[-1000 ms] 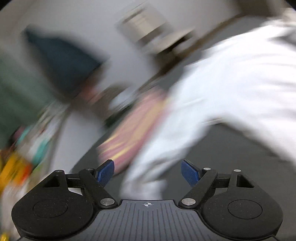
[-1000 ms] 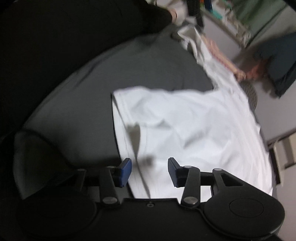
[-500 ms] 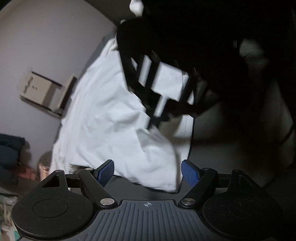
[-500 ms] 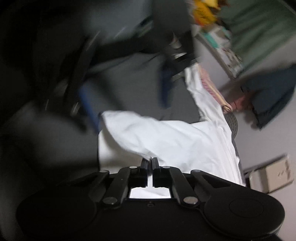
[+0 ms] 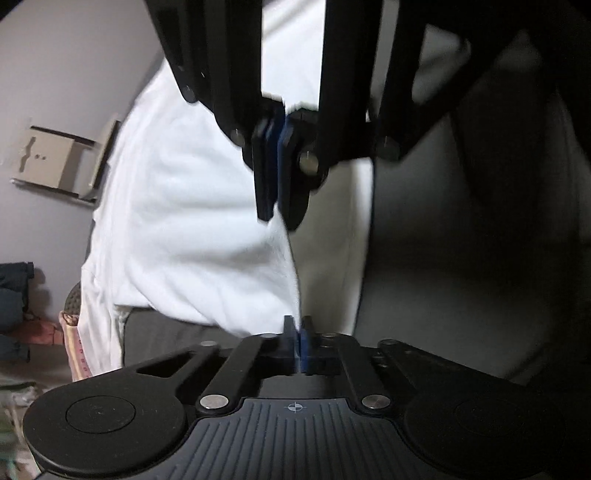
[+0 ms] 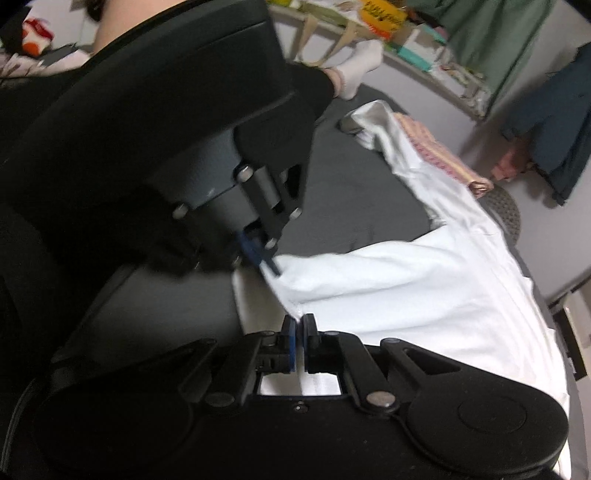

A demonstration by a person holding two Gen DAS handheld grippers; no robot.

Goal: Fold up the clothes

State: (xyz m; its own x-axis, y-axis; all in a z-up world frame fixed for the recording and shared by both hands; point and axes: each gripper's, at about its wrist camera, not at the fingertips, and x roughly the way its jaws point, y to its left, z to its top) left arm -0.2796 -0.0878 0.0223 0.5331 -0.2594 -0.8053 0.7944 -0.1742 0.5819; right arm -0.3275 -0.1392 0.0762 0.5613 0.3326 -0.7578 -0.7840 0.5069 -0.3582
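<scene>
A white garment [image 5: 192, 221] [image 6: 424, 288] lies spread on a dark grey surface [image 6: 351, 192]. My left gripper [image 5: 298, 325] is shut on one edge of the white cloth, which rises from its blue pads. My right gripper [image 6: 298, 321] is shut on the same edge a short way along. Each gripper shows in the other's view: the right gripper [image 5: 280, 218] hangs just above the left, and the left gripper [image 6: 269, 267] pinches the cloth close in front of the right. A fold of cloth is lifted between them.
A pink striped cloth [image 6: 443, 155] lies beyond the garment beside a round woven mat [image 6: 504, 210]. A cardboard box [image 5: 55, 158] stands by the grey wall. A person's socked foot [image 6: 358, 66] rests at the far edge. Cluttered shelves [image 6: 406, 33] and hanging clothes [image 6: 554, 122] are behind.
The left gripper swung over from the room side to the garment's edge and shut on it. The right gripper shut on the cloth half a second ago and holds it.
</scene>
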